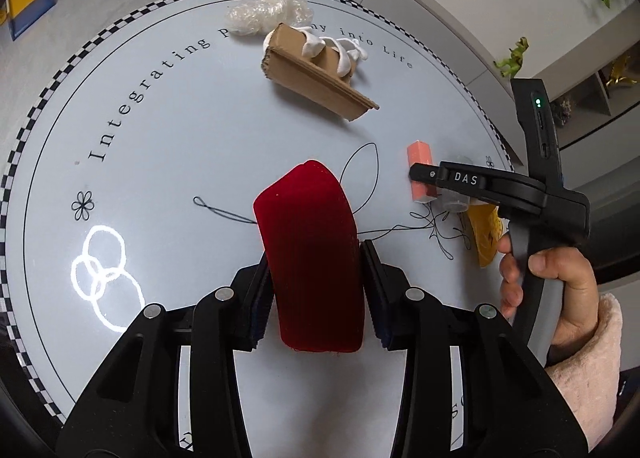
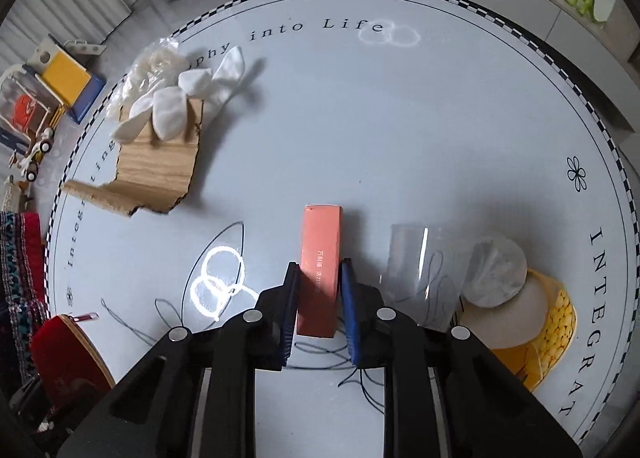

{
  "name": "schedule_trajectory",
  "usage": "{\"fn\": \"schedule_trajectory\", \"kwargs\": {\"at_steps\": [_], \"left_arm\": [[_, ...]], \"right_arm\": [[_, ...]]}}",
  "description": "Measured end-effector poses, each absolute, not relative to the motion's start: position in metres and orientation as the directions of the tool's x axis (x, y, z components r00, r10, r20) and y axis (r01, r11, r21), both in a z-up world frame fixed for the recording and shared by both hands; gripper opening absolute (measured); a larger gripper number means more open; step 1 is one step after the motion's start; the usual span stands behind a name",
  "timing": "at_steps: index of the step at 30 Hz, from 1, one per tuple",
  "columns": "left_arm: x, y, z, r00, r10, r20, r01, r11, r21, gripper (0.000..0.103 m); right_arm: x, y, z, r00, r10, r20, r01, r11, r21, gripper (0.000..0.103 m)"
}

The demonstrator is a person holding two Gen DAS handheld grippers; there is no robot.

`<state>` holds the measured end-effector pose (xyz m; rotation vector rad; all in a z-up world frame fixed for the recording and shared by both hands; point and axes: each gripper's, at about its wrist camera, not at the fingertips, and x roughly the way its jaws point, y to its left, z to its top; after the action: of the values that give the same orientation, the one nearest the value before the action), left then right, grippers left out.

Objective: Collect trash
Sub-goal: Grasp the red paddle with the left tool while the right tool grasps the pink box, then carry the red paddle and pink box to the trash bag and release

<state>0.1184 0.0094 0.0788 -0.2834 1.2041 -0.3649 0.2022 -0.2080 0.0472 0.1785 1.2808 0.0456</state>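
Left gripper (image 1: 316, 270) clamped on a red table tennis paddle (image 1: 312, 258), pads pressing both edges, paddle held over the near part of the round white table (image 1: 168, 162). Far side of table, left to right: crumpled clear plastic (image 1: 266, 12), torn cardboard piece (image 1: 316, 74) just beside it with white cotton pads (image 1: 332, 48) lying on top. Further right, right gripper (image 2: 318, 278) straddles a pink rectangular box (image 2: 322, 270), which lies flat on the table; blue pads sit at both long sides, can't tell if they're actually pressing it. Just right of the box: clear plastic cup (image 2: 420, 278) on its side, then a yellow corn-print paper cup (image 2: 536, 330) also tipped over, a white lid (image 2: 498, 278) resting against its mouth. Person's right hand (image 1: 560, 286) wraps the right gripper's handle
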Motion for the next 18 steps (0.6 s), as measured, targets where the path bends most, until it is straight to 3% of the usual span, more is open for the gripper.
{"fn": "schedule_trajectory", "kwargs": {"at_steps": [18], "left_arm": [[0.010,0.131,0.091,0.412,-0.408,-0.815,0.009,0.896,-0.444,0.040]], "right_arm": [[0.059,-0.113,0.096,0.328,0.287,-0.900,-0.188,0.953,0.236,0.022]]}}
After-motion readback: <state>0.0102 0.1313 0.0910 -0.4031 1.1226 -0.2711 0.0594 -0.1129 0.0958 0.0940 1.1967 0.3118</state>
